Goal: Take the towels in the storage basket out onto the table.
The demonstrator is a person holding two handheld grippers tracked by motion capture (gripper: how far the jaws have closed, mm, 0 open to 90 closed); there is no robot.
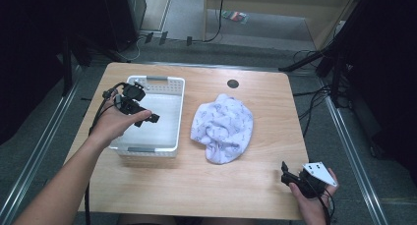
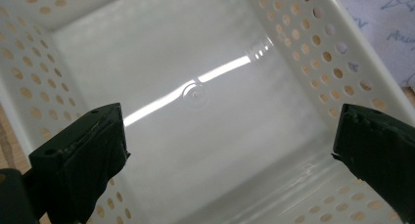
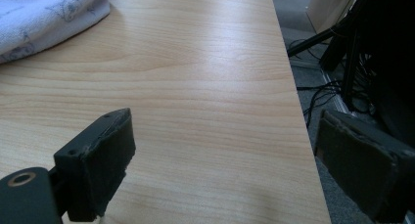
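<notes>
A white perforated basket [image 1: 147, 150] stands on the left half of the wooden table [image 1: 260, 176], and it is empty. My left gripper [image 1: 146, 120] hovers over its inside, held by a hand. In the left gripper view its jaws [image 2: 230, 141] stand wide open above the basket's glossy floor [image 2: 195, 111]. A crumpled white cloth with a pale blue print [image 1: 223, 126] lies to the right of the basket, and its edge [image 2: 391, 18] shows past the rim. My right gripper [image 1: 286, 175] rests low near the table's front right corner, open [image 3: 225, 155] over bare wood, with the cloth [image 3: 44, 18] farther off.
A black round grommet [image 1: 232, 83] sits near the table's back edge. The table's right edge [image 3: 293, 87] runs close beside my right gripper. Cables and dark stand legs [image 1: 319, 63] lie on the floor to the right.
</notes>
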